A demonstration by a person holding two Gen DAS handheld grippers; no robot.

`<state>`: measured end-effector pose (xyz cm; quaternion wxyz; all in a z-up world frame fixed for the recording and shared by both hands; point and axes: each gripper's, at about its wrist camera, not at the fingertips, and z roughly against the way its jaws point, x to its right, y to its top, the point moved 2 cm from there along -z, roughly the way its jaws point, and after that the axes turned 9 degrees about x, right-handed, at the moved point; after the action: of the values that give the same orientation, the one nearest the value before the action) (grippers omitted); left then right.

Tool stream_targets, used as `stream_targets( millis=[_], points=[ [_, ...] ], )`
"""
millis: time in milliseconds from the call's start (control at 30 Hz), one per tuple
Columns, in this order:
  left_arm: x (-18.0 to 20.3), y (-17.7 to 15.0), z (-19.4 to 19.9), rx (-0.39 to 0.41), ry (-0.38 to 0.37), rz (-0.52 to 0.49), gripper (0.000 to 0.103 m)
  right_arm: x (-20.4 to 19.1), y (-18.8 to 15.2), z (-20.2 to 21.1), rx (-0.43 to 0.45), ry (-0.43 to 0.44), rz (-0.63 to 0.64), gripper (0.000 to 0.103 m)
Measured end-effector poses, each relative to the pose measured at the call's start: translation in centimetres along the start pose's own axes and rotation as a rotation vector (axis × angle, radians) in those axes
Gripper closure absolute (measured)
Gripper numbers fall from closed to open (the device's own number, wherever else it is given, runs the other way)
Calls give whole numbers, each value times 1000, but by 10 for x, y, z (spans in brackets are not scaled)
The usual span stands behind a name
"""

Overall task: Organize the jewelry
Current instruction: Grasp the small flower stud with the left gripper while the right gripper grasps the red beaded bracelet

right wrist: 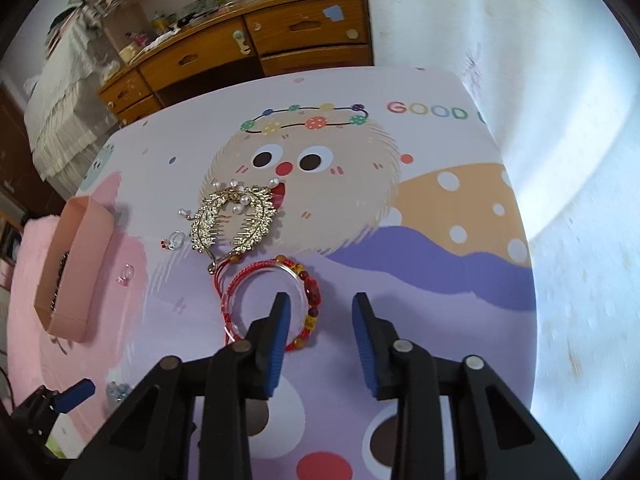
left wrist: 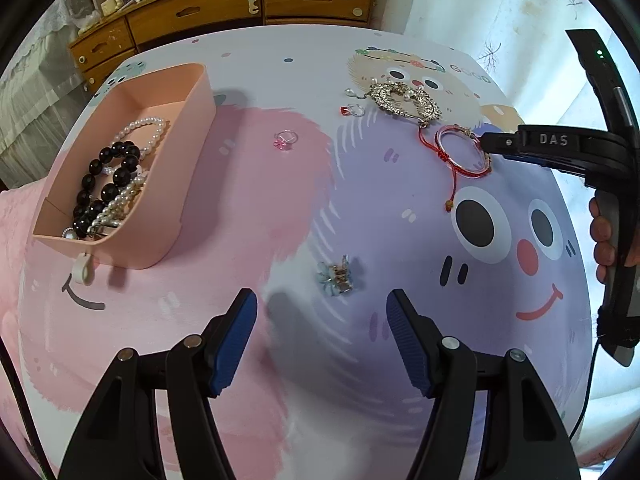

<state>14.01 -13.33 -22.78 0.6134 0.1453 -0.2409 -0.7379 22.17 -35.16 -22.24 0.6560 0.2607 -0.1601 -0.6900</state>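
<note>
My left gripper (left wrist: 322, 308) hangs open just short of a pale blue flower hair clip (left wrist: 336, 278) on the cartoon tablecloth. A pink box (left wrist: 192, 92) at the left holds a black bead bracelet (left wrist: 108, 176) and pearl strands (left wrist: 144, 128). My right gripper (right wrist: 321, 298) is open above a red cord bracelet (right wrist: 310, 292). Its left finger stands over the ring, the beaded side lies between the fingers, and no pad presses on it. Beyond the bracelet lie a gold pearl comb (right wrist: 236, 220), a red-stone ring (right wrist: 174, 240) and a pink ring (right wrist: 126, 272).
A wooden dresser (left wrist: 224, 8) with cluttered shelves stands behind the table's far edge. A pale wall or curtain (right wrist: 560, 120) runs along the right edge. A hand (left wrist: 604, 240) holds the right gripper's handle at the far right. A white round tab (left wrist: 82, 268) hangs at the box's near end.
</note>
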Motion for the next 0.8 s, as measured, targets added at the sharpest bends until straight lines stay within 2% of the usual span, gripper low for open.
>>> stream_targets(
  millis=[133, 267, 467, 600, 800],
  points=[
    [5, 0, -5, 6, 8, -4, 37, -5, -1, -9, 2, -24, 59, 80],
    [8, -1, -9, 13, 16, -11, 38, -9, 0, -11, 15, 1, 83, 91],
    [14, 1, -13, 41, 38, -52, 57, -12, -2, -8, 0, 43, 108, 91],
    [14, 2, -13, 60, 29, -58, 84, -11, -1, 1, 12, 60, 73, 92],
    [15, 1, -11, 35, 2, -59, 85, -4, 0, 13, 23, 84, -81, 92]
  ],
)
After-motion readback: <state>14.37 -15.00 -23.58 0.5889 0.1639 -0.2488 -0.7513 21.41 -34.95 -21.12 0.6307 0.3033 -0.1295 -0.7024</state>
